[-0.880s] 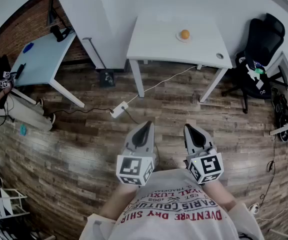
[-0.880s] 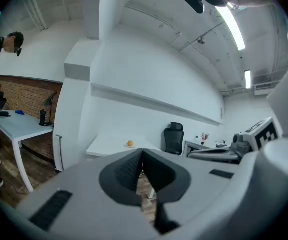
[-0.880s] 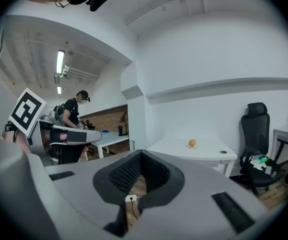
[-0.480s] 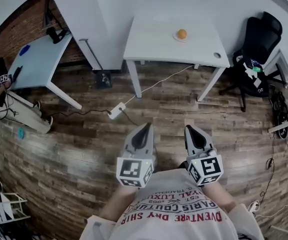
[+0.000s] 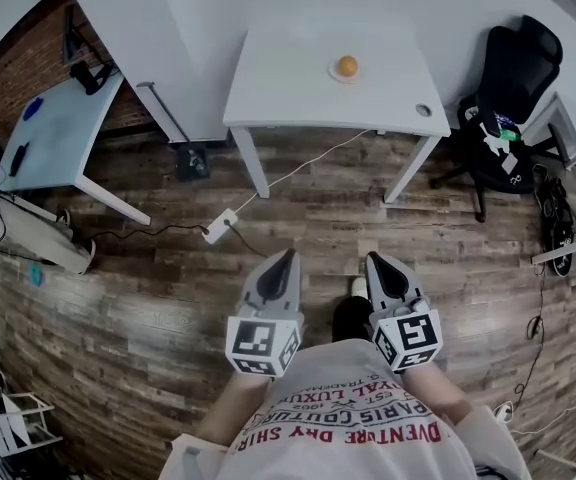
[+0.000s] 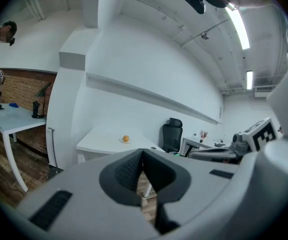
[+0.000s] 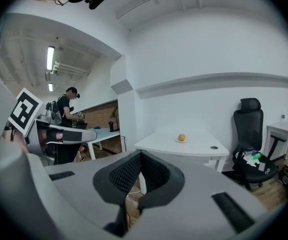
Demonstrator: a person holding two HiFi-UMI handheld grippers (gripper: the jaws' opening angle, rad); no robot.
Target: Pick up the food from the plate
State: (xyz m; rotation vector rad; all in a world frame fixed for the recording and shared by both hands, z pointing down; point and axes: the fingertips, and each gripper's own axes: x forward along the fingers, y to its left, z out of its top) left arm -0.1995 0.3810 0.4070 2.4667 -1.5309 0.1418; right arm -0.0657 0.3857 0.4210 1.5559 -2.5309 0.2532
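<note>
Left claw point(image 5: 286, 258): held in front of the person's printed shirt point(image 5: 353, 418), over the wood floor point(image 5: 148, 298), well short of the white table point(image 5: 288, 88). Its jaws are pressed together and grip nothing.

Right claw point(image 5: 376, 260): just beside the left one, equally far short of the table. Its jaws are likewise pressed together and empty. Both claws point toward the table, tilted slightly down.

Floor between the claws and the table: a white power strip point(image 5: 218, 230) lies before the table's left front leg. A white cable point(image 5: 298, 173) runs from it up under the table.

Table top: a small pale plate point(image 5: 334, 74) sits toward the far right part. The food point(image 5: 346, 65), one round orange item, rests on that plate, well apart from both claws. A small round fitting point(image 5: 424, 110) sits near the table's right front corner.

Right of the table: a black office chair point(image 5: 513, 78). Left of the table: a second, pale blue table point(image 5: 48, 138) against a brick wall.
</note>
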